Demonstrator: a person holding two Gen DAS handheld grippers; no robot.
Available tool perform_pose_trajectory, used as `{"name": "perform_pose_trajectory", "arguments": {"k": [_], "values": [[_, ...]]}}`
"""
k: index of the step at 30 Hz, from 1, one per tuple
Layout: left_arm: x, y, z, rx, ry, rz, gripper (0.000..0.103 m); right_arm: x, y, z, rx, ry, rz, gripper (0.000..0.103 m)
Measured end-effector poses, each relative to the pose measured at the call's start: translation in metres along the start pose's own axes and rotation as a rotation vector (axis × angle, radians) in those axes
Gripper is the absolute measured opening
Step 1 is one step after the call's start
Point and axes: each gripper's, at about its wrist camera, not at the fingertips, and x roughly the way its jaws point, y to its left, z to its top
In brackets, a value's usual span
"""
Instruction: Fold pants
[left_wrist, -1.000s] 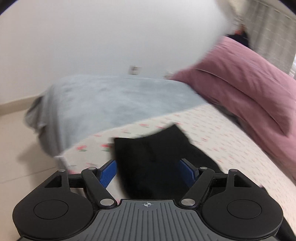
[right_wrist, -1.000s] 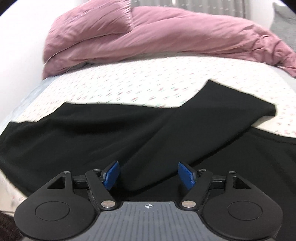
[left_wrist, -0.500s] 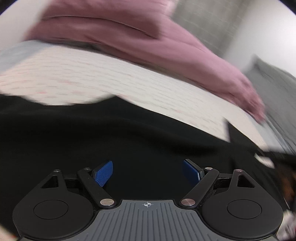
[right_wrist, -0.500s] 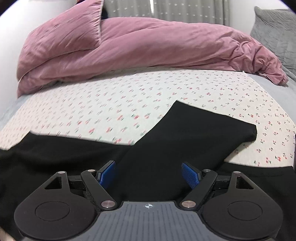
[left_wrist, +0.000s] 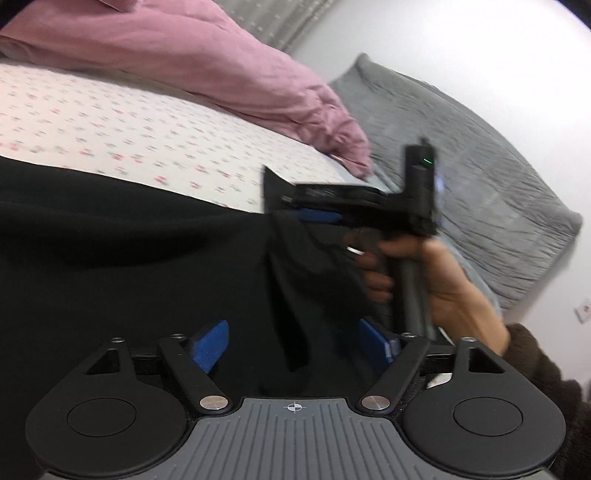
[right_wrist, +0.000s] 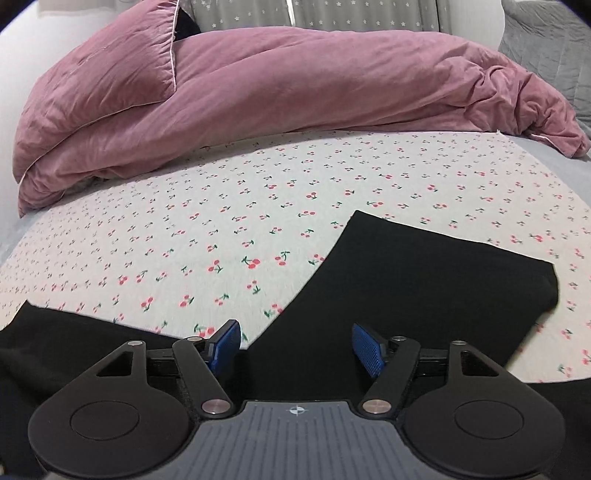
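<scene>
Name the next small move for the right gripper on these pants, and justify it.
Probably ease the right gripper down and close it on the black pants. Its jaws have just been closing but stand apart, with the fabric between them and not pinched. The left gripper is likewise open over the pants.

Setting: home bedroom, shown by a bed with a cherry-print sheet (right_wrist: 258, 206), a heaped pink duvet (right_wrist: 295, 85) and pillow (right_wrist: 107, 74) at its head, a grey quilted cover (left_wrist: 461, 155), star-patterned curtains (right_wrist: 332, 13), plain white walls (left_wrist: 480, 48).
</scene>
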Motion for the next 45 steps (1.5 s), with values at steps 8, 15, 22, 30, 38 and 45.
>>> {"name": "perform_pose_trajectory", "arguments": {"k": [8,15,22,30,38,45], "values": [[0.040,-0.008,-0.009,0.030,0.139,-0.053,0.019,0.014,0.008,-0.006,-0.084,-0.028,-0.110,0.003],[0.040,-0.018,-0.018,0.125,0.127,-0.004,0.003,-0.037,-0.021,-0.002,-0.008,-0.121,-0.164,0.001],[0.034,-0.032,-0.024,0.243,0.106,0.021,0.002,-0.105,-0.067,-0.032,0.081,-0.148,-0.205,0.001],[0.039,-0.056,-0.035,0.424,0.123,0.082,0.003,-0.131,-0.093,-0.090,0.038,0.002,-0.258,0.002],[0.040,-0.074,-0.050,0.626,0.133,0.090,0.003,-0.142,-0.084,-0.114,-0.096,0.032,-0.313,0.020],[0.040,-0.076,-0.056,0.682,0.112,0.095,0.008,-0.129,-0.046,-0.113,-0.337,-0.091,-0.302,0.043]]}}
